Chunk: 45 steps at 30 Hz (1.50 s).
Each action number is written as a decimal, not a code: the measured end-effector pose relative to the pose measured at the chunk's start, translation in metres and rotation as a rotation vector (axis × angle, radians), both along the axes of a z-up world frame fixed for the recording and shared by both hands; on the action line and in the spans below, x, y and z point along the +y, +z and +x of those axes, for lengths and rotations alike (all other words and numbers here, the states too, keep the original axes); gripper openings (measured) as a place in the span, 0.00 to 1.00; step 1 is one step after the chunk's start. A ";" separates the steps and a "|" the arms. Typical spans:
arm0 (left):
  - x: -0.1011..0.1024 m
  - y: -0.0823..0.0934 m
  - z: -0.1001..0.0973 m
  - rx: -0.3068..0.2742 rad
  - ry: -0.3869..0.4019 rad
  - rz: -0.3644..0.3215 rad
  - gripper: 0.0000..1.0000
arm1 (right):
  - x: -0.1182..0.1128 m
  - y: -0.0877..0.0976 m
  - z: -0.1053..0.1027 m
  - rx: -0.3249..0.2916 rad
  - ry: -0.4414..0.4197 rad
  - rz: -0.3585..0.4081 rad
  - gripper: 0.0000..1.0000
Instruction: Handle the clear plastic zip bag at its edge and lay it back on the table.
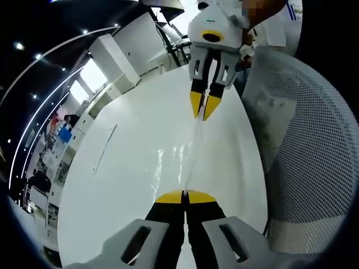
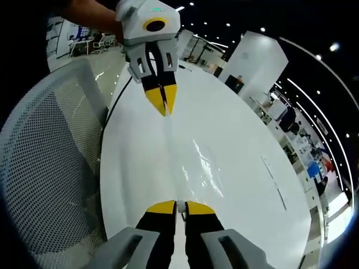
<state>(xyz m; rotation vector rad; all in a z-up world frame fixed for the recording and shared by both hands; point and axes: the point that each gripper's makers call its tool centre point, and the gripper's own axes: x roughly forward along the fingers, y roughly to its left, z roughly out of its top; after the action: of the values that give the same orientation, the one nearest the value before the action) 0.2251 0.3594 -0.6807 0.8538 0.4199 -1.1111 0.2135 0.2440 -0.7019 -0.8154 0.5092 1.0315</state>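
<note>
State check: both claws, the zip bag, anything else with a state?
left claw: shut on the clear zip bag's edge
right claw: shut on the bag's opposite edge
clear zip bag: stretched taut between the two claws, above the white table; whether it touches the table cannot be told
mesh chair: at the table's edge, unoccupied

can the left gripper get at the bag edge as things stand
Yes, it seems so already: the left gripper looks shut on one edge of the clear bag, stretched above the table to the right gripper. Nothing blocks it.
</note>
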 end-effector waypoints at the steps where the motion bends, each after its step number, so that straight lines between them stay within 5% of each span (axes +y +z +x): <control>1: -0.001 0.000 0.000 -0.002 -0.002 0.002 0.00 | 0.000 0.001 -0.001 0.002 0.001 0.003 0.05; 20: -0.005 -0.002 -0.001 -0.002 -0.002 0.001 0.00 | 0.003 0.029 -0.010 0.057 -0.039 0.090 0.25; 45: -0.010 0.002 -0.004 -0.003 -0.020 0.006 0.00 | 0.019 0.049 0.009 0.047 -0.052 0.158 0.23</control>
<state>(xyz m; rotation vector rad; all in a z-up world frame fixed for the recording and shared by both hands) 0.2210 0.3496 -0.6783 0.8664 0.4133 -1.1278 0.2225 0.2634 -0.6529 -0.6363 0.4804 1.0307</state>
